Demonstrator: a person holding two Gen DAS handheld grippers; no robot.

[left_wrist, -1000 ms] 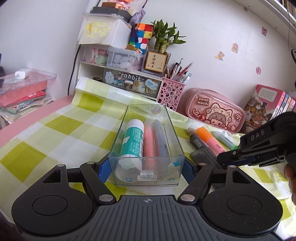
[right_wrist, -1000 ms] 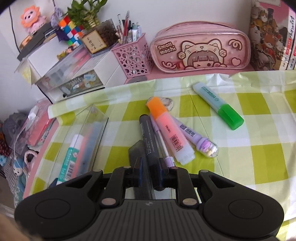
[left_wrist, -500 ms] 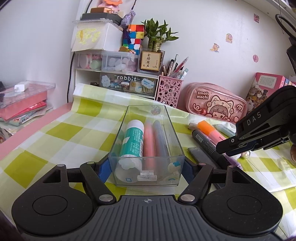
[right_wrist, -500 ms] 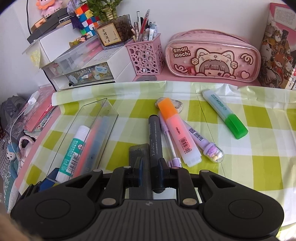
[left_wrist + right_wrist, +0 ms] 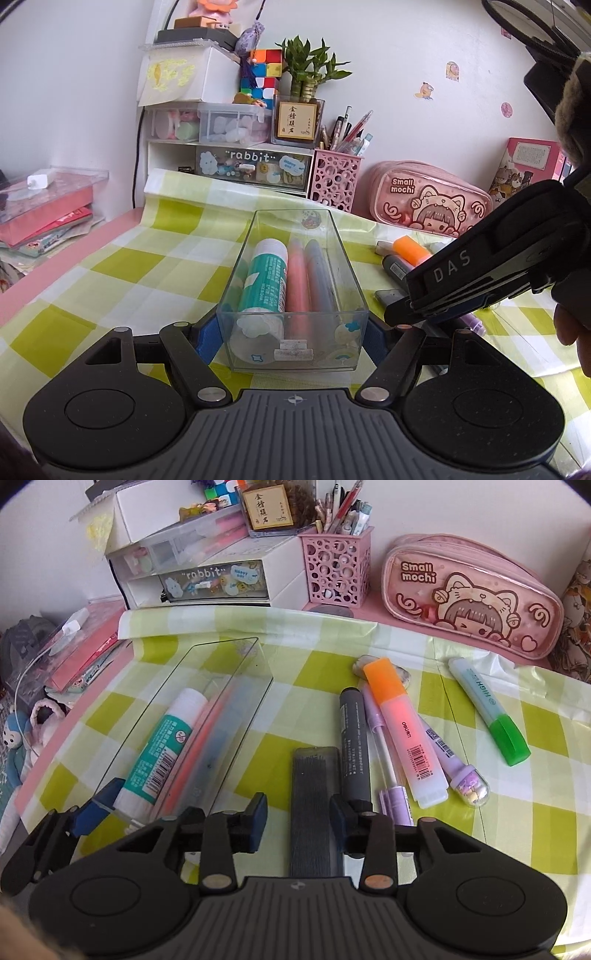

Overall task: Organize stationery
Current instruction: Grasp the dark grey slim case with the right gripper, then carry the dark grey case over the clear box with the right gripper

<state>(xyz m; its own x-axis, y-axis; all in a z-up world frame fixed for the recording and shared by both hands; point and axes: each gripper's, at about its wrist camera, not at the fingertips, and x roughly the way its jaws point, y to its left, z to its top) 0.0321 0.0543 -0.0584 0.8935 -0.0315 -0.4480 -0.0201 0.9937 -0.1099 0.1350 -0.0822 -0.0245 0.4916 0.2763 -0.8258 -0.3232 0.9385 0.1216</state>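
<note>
My left gripper [image 5: 291, 338] is shut on the near end of a clear plastic tray [image 5: 334, 236] that rests on the checked cloth. The tray [image 5: 255, 705] holds a teal glue stick [image 5: 264, 277], a pink pen [image 5: 298, 280] and a grey pen [image 5: 320, 280]. My right gripper [image 5: 298, 816] is open above a flat dark lead case [image 5: 316, 786], its jaws either side of the case. Beside the case lie a grey marker [image 5: 354, 746], a purple pen [image 5: 384, 753], an orange highlighter [image 5: 402, 727], a purple capsule pen [image 5: 458, 764] and a green highlighter [image 5: 487, 709].
At the back stand a pink mesh pen holder [image 5: 338, 565], a pink "Small mochi" pencil case [image 5: 469, 594], a "rabbit" drawer unit [image 5: 210, 579] and books [image 5: 524, 170]. A clear box [image 5: 48, 192] on red books sits at the left. A small stone [image 5: 360, 664] lies behind the orange highlighter.
My right gripper has opened and let go of the grey marker, which now lies beside the lead case. It has also risen and shifted left over the case. The left gripper holds the tray still.
</note>
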